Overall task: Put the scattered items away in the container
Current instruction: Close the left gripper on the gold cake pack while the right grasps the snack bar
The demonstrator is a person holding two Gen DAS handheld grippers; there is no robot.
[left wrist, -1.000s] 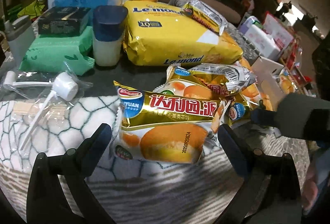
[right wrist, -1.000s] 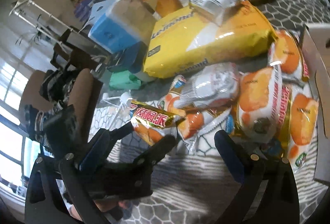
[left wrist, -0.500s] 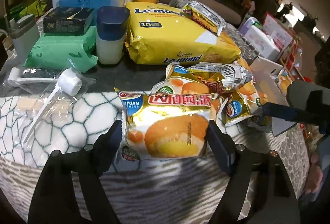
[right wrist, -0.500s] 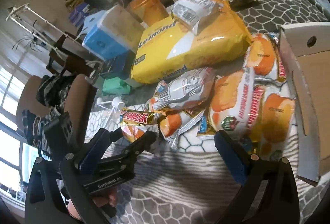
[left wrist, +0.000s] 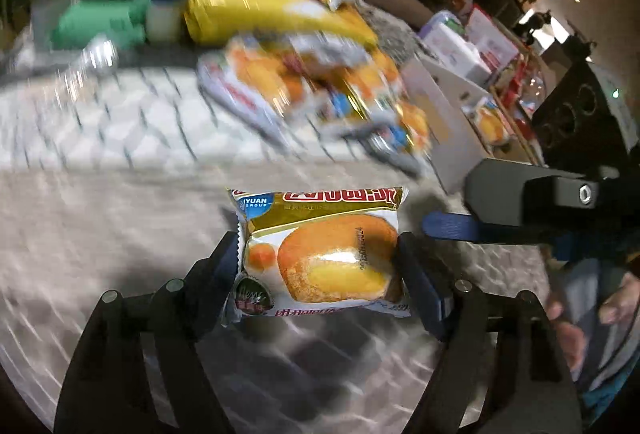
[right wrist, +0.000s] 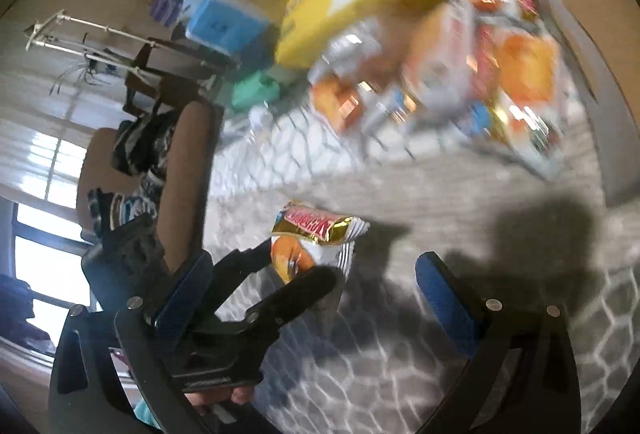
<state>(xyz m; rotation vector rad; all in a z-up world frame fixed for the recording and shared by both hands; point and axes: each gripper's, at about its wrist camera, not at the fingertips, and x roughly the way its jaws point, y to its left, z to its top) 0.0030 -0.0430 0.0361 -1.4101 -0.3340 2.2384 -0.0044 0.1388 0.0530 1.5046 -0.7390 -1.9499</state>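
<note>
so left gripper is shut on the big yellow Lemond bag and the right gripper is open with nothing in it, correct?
Not the yellow Lemond bag; that lies back on the table. The left gripper is shut on a single cake packet, as the left wrist view shows. The right gripper is open with nothing in it.

- The cake packet [left wrist: 320, 254] sits between the left gripper's fingers [left wrist: 224, 266], above the table [left wrist: 100, 214].
- Behind it lies the snack pile [left wrist: 320, 90]; a box [left wrist: 444, 122], probably the container, stands to its right.
</note>
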